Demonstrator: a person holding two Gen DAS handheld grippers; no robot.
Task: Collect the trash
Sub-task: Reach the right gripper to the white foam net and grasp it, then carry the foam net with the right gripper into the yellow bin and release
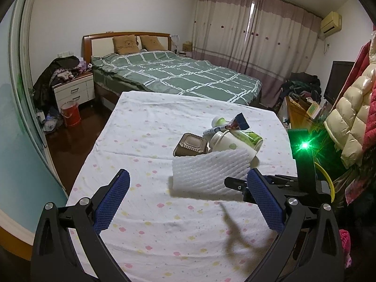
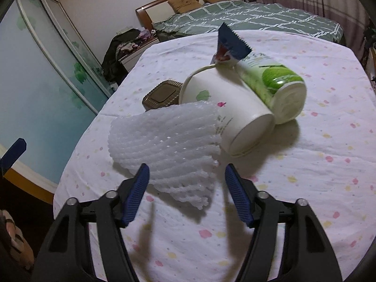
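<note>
**Trash heaped on a cloth-covered table, two pairs of tongs near it**

A table draped in a white cloth with small pastel dots fills both views. Its far edge runs just before a bed with a green checked cover. All places below are told from the white paper cup lying on its side near the table's middle.

The cup's open mouth faces the far side and its base faces the cameras; what is inside cannot be seen. Leaning against the cup's right side is a green-and-white cylindrical container, also on its side, base toward the camera, contents hidden. On top of the cup rests a crumpled blue-and-red wrapper. Touching the cup's near left side is a white foam net sleeve, the largest piece of trash, lying flat on the cloth. Just left of and behind the cup sits a small brown tray; its contents cannot be made out.

The cloth is bare left of the sleeve and across the near part of the table, with its left edge dropping to dark floor.

The right tongs are partly open, the sleeve's near end lying between the blue pads without being pressed. The left tongs are wide open and hold nothing, hovering nearer than the sleeve.
</note>
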